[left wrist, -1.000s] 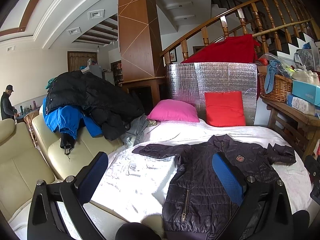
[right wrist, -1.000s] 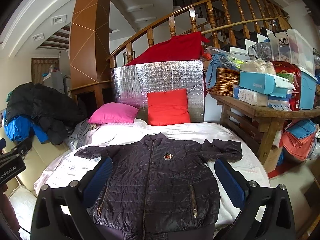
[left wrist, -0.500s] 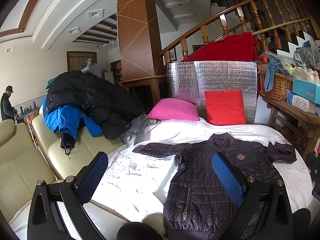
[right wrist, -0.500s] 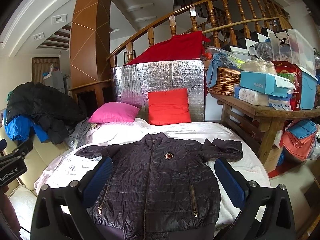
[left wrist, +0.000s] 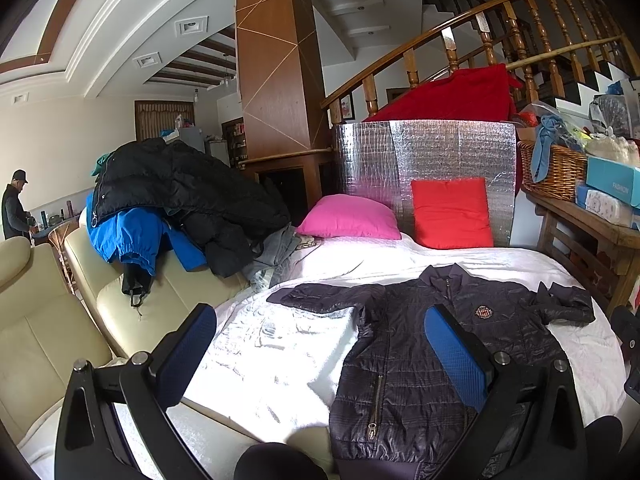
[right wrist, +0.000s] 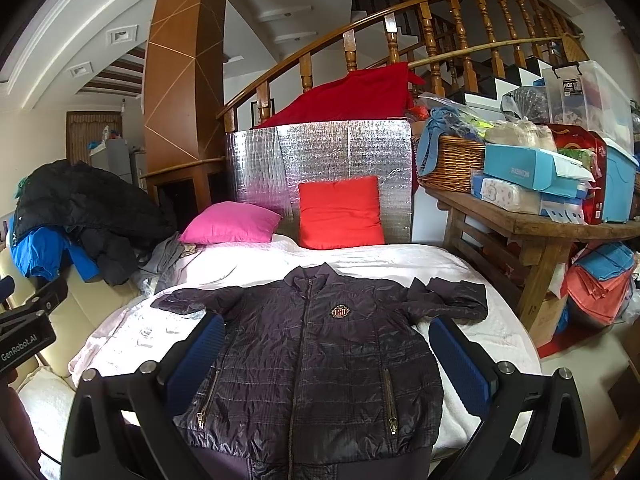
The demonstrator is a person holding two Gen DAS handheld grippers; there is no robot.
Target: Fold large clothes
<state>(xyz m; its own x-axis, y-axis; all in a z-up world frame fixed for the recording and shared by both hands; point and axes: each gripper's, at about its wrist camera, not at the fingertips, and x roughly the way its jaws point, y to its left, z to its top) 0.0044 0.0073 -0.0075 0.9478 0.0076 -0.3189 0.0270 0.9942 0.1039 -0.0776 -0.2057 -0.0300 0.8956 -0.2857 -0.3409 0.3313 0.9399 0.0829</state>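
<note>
Right wrist view: my dark quilted jacket (right wrist: 320,352) lies flat on the bed (right wrist: 460,264), zipped, sleeves spread left and right; both hand-held grippers (right wrist: 326,356) gape wide, empty.

Quilted jacket (right wrist: 312,360) has a slight sheen (nylon-like); white bedspread (right wrist: 480,280) looks matt, textured cloth.

Home living room: cream sofa (left wrist: 48,320), wooden staircase (right wrist: 460,20), cushions, piled coats (left wrist: 180,192).
</note>
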